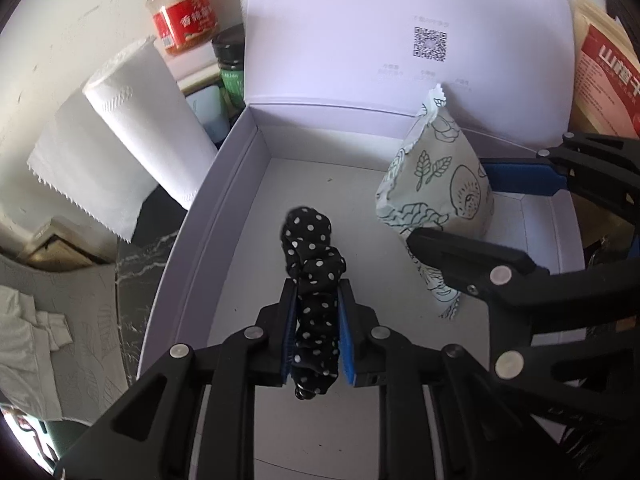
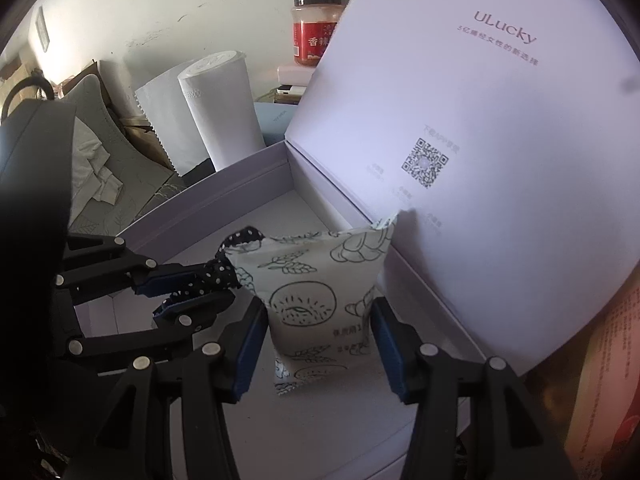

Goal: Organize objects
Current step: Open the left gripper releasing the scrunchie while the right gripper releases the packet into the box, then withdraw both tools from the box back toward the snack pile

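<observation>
An open pale lavender box lies below both grippers, its lid standing upright at the back. My left gripper is shut on a black polka-dot scrunchie, which hangs above the box floor. To its right, my right gripper is shut on a pale green printed pouch held upright. In the right wrist view the pouch sits between the blue pads of the right gripper. The left gripper with the scrunchie is just left of it, over the box.
A paper towel roll stands close against the box's left wall. Behind it are a red-labelled jar and a dark jar. Red and tan packets lean at the right. A white cloth lies on a grey cushion at the left.
</observation>
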Demonstrator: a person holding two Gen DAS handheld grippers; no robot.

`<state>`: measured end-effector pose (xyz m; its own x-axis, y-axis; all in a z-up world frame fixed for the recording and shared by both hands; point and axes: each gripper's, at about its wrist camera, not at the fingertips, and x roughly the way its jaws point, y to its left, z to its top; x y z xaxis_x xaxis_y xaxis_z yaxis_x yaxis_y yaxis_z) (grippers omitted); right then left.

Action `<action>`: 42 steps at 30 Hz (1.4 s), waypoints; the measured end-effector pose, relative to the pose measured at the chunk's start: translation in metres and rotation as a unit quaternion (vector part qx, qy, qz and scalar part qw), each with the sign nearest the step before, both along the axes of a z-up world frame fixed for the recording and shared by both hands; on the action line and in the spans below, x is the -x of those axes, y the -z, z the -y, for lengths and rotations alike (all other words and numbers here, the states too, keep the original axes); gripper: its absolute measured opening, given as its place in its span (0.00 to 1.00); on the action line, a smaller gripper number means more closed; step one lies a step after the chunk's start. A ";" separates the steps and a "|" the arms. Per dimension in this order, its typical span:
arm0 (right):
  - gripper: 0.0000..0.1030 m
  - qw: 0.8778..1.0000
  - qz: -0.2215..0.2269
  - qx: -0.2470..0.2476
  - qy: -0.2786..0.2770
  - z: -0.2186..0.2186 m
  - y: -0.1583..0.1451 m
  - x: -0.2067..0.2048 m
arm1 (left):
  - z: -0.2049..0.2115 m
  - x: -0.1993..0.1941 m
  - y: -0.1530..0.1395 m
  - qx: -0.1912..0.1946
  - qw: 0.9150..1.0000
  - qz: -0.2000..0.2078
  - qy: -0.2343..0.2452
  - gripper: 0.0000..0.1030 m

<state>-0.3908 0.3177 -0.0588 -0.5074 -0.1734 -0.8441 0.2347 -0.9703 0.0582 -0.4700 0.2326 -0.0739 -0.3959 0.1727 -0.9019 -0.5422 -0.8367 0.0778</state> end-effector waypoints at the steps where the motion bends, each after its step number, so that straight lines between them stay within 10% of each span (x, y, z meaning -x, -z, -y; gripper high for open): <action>1: 0.52 1.000 0.000 -0.001 0.001 0.001 -0.001 0.000 | 0.000 -0.001 -0.001 0.002 1.000 -0.002 -0.005 0.23; 7: 0.62 1.000 -0.008 -0.003 0.019 -0.003 -0.012 -0.005 | 0.006 -0.002 -0.012 0.017 0.999 -0.030 -0.038 0.68; 42: 0.72 0.993 -0.119 -0.009 0.021 -0.011 -0.138 -0.112 | 0.054 -0.126 -0.153 -0.032 0.983 -0.142 -0.111 0.78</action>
<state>-0.2785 0.3289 0.0793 -0.6997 -0.1344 -0.7017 0.1999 -0.9797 -0.0117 -0.3444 0.1787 0.0794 -0.6644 0.1070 -0.7396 -0.3099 -0.9400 0.1424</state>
